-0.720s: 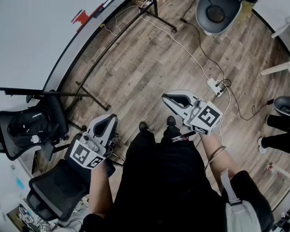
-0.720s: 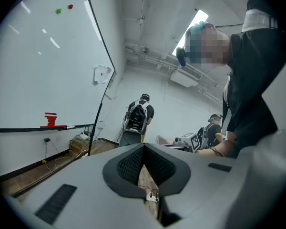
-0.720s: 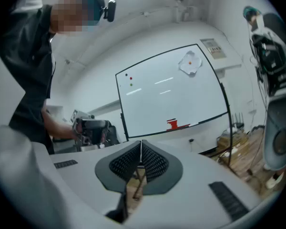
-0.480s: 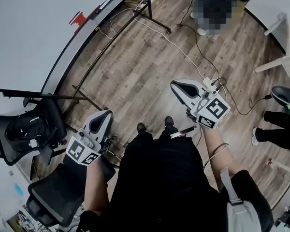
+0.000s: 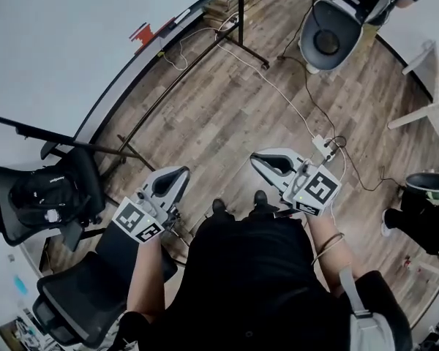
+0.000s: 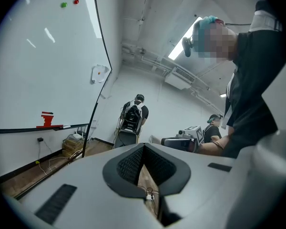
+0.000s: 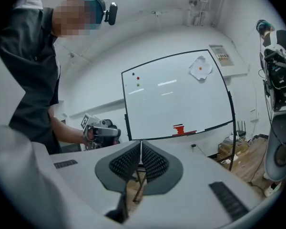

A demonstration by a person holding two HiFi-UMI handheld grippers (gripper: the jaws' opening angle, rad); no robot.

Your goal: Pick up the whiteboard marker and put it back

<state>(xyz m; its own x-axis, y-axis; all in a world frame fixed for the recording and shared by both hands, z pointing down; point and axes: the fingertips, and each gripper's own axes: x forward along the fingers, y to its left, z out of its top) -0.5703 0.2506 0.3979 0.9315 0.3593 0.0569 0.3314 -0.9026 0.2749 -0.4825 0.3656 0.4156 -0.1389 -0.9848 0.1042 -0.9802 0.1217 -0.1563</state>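
Whiteboard marker (image 7: 203, 130) is read as the thin pale stick lying on the ledge (image 7: 219, 126) along the board's lower edge, just beside a red block (image 7: 179, 129); it is too small for the cap end to be told. The whiteboard (image 7: 176, 94) is seen well apart from both grippers, with open wood floor (image 5: 227, 101) between. An office chair (image 5: 80, 298) is noted at the person's left. The left gripper (image 6: 144, 147) is held level with its pads pressed together on nothing. The right gripper (image 7: 141, 143) is likewise closed and empty, and is aimed toward the board. The pick is judged not yet begun. A white cable (image 5: 278, 93), a power strip (image 5: 323, 130) and the board's stand feet (image 5: 168, 79) are laid across the path, so a snag or stumble is risked on approach. Unless the jaws are opened in time, the marker is likely to be pushed along or off the narrow ledge. A careless reach could also knock the red block.
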